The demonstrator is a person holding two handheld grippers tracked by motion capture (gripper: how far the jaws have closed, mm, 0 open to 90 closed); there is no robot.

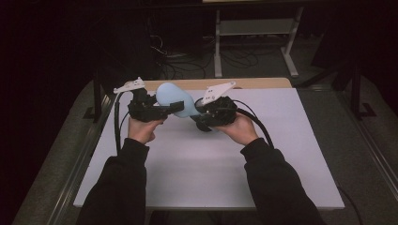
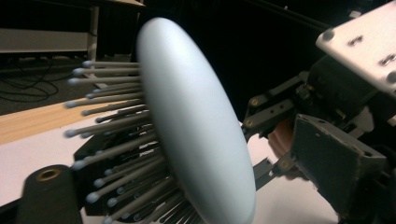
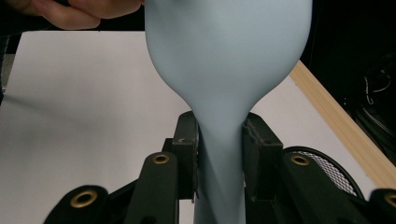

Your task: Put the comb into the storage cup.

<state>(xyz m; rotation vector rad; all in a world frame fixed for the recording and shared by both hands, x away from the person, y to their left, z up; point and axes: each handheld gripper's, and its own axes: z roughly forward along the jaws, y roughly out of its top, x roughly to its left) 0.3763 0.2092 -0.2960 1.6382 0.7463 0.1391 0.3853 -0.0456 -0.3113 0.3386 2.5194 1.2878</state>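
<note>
White board covers the table (image 1: 187, 178), with dark floor and cables beyond its far edge, and the work goes on in the air above it. The left gripper (image 1: 172, 109) reaches in toward the head of a pale blue hairbrush (image 1: 174, 97). In the left gripper view one black jaw sits low under the bristles (image 2: 107, 121), but whether the jaws have closed on the head I cannot tell. The brush hangs between the two tools, clear of the board. Its long axis runs from one gripper across to the other, with the broad head (image 2: 196, 121) at the left gripper's end and the narrow handle (image 3: 219, 158) running into the right one. Its smooth back faces the person and its bristles point away, toward the far side. The right gripper (image 3: 219, 140) is clenched on the handle, a pad pressed on either flank just below where the head flares. A black mesh object (image 3: 327, 170) lies just beside that gripper's outer jaw. By my reading the brush is lifted and secured at the handle — what seems left is a hand-over or a setting down, and neither has begun.
</note>
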